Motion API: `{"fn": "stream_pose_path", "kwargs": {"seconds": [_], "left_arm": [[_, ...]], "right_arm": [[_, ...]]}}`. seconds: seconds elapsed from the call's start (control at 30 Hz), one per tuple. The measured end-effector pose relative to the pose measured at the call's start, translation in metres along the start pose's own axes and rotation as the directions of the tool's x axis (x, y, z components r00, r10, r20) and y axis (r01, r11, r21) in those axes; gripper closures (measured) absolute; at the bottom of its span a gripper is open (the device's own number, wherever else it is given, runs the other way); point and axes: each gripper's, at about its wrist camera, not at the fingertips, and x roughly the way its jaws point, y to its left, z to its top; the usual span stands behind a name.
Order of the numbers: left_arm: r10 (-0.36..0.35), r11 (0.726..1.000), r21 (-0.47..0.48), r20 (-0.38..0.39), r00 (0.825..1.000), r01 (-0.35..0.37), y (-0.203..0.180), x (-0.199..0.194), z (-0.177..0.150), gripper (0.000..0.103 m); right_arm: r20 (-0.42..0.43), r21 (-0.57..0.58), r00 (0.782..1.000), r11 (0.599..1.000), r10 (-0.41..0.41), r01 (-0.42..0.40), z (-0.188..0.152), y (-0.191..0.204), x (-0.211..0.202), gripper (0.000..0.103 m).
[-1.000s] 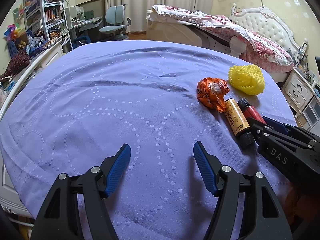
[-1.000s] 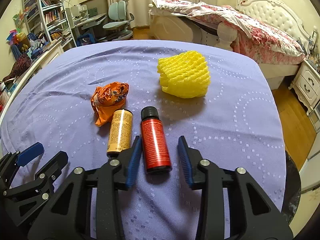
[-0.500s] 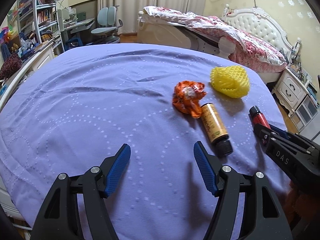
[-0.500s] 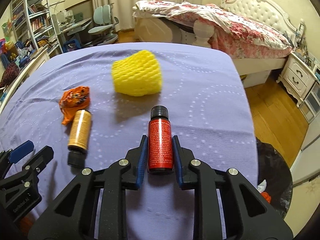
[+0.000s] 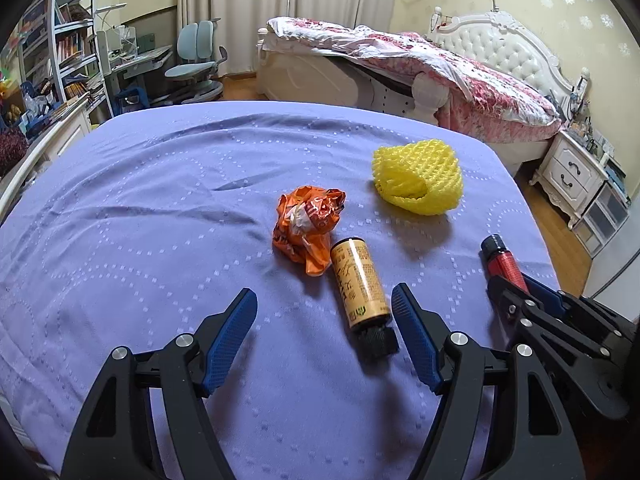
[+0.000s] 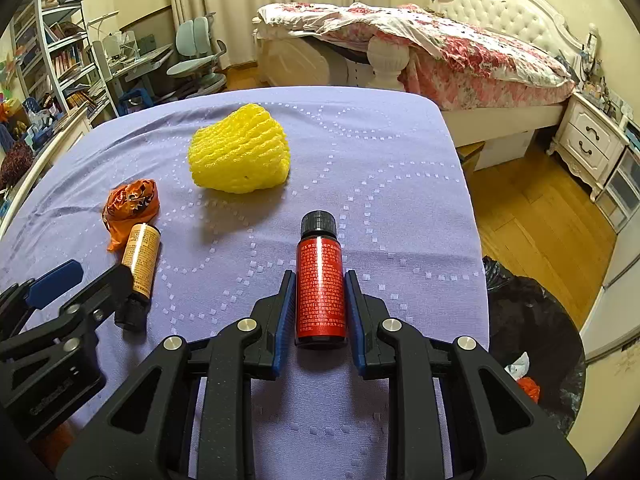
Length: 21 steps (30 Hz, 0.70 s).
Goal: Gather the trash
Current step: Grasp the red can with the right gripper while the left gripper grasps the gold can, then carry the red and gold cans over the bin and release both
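Four pieces of trash are seen in a bedroom, three of them lying on a worktop (image 5: 120, 208) covered by a purple cloth with dotted rings. A bed (image 6: 460, 52) with a flowered quilt, a white nightstand (image 6: 592, 144), bookshelves (image 5: 72, 60) and a desk chair (image 5: 196, 60) are seen beyond it, and a black trash bag (image 6: 532, 340) is seen on the wood floor at the right edge.

A red bottle (image 6: 320, 292) is clamped between the pads of the right claw (image 6: 319, 312), its long axis laid along the fingers and its black cap pointed away toward the yellow foam net (image 6: 240, 152). A tan bottle (image 5: 360, 284) is laid flat, cap toward the left claw (image 5: 324, 336), whose jaws are spread wide around it without touching; its base is pressed against a crumpled orange wrapper (image 5: 306, 224).

Compared with a second ago, the right claw is closed on the red bottle, which has been carried away from the tan one.
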Motion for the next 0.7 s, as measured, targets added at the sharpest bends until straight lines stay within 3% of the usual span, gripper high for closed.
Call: {"fn": "stream_pose_path", "kwargs": {"seconds": [0.13,0.4,0.53,0.7], "left_arm": [[0.013,1.000,0.009,-0.016,1.000,-0.013,-0.002,0.008,0.001,0.034],[-0.013,1.000,0.019,-0.041,0.999,0.013,-0.002,0.012,0.000,0.056],[-0.022,0.999,0.040,-0.034,0.999,0.023,-0.005,0.009,-0.004,0.075],[-0.040,0.998,0.040,-0.029,0.999,0.041,-0.002,0.002,-0.011,0.075]], "right_arm": [[0.000,0.004,1.000,1.000,0.005,-0.005,0.000,-0.001,0.001,0.079],[0.000,0.003,1.000,1.000,0.004,-0.004,0.000,-0.001,0.000,0.079],[0.001,0.004,1.000,1.000,0.004,-0.004,0.000,-0.001,0.000,0.079],[0.004,0.008,1.000,1.000,0.007,-0.007,-0.003,-0.001,-0.003,0.079]]}}
